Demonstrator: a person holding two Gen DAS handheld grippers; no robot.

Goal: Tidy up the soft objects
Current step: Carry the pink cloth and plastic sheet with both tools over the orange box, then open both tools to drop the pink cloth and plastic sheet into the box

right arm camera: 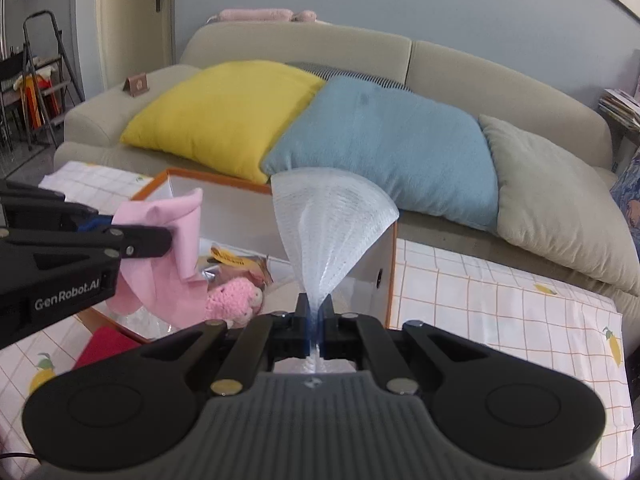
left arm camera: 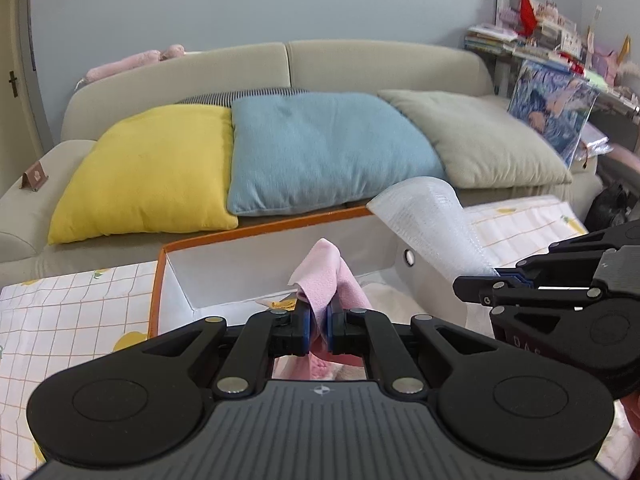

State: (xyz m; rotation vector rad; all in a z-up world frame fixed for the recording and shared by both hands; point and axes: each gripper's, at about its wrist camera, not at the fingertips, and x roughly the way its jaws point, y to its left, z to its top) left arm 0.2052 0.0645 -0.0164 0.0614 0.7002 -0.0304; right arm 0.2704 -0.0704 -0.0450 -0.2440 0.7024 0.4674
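Observation:
My left gripper (left arm camera: 319, 322) is shut on a pink cloth (left arm camera: 326, 276) and holds it over the white, orange-rimmed box (left arm camera: 256, 240). It also shows in the right wrist view (right arm camera: 170, 236), with the pink cloth (right arm camera: 176, 264) hanging from it. My right gripper (right arm camera: 318, 320) is shut on a sheet of white bubble wrap (right arm camera: 328, 224) that fans upward, above the box's right side (right arm camera: 376, 268). In the left wrist view the right gripper (left arm camera: 496, 280) holds the bubble wrap (left arm camera: 428, 220). A pink crocheted toy (right arm camera: 234, 298) and a snack packet (right arm camera: 236, 264) lie in the box.
The box stands on a table with a white checked lemon-print cloth (right arm camera: 500, 312). A red cloth (right arm camera: 106, 346) lies beside the box. Behind is a beige sofa (left arm camera: 360, 60) with yellow (left arm camera: 152, 168), blue (left arm camera: 328, 148) and grey-green (left arm camera: 484, 136) cushions. Cluttered shelves (left arm camera: 552, 40) stand at right.

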